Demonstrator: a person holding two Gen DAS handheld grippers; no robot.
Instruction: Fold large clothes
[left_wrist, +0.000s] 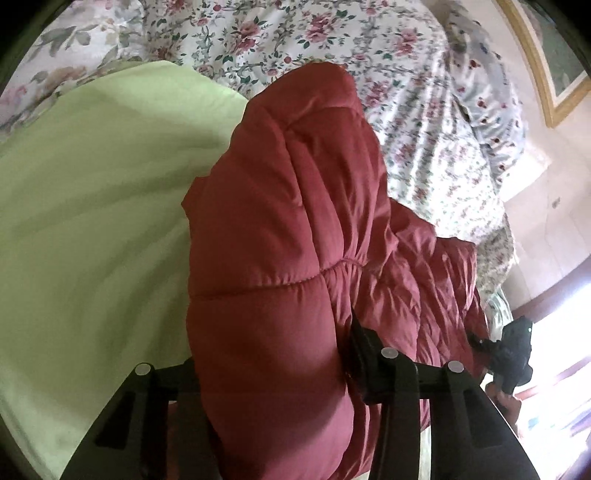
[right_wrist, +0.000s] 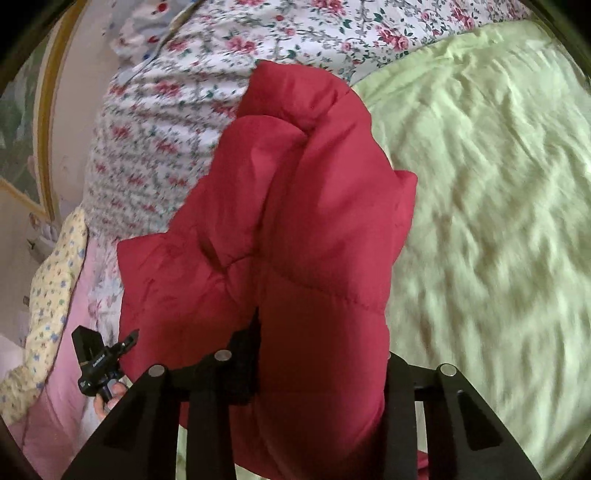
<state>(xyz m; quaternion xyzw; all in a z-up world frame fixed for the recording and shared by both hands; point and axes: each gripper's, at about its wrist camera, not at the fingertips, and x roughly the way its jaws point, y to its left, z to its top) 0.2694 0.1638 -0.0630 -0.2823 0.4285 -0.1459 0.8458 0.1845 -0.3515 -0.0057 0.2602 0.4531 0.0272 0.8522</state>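
Note:
A red quilted puffer jacket (left_wrist: 288, 221) fills the middle of the left wrist view, bunched and lifted over a pale green blanket (left_wrist: 92, 221). My left gripper (left_wrist: 273, 373) is shut on a thick fold of it; the padding bulges between the black fingers (left_wrist: 364, 354). In the right wrist view the same jacket (right_wrist: 303, 203) rises in a puffy ridge, and my right gripper (right_wrist: 321, 365) is shut on another fold. The fingertips of both grippers are buried in fabric. Each view shows the other gripper at its edge, black and held by a hand (right_wrist: 107, 402).
The green blanket (right_wrist: 480, 184) lies on a bed with a floral sheet (left_wrist: 295, 37) bunched behind the jacket. A pink cloth (right_wrist: 59, 424) and a yellow flowered cloth (right_wrist: 51, 295) lie at the bed's side. A gold-framed picture (left_wrist: 546, 74) hangs on the wall.

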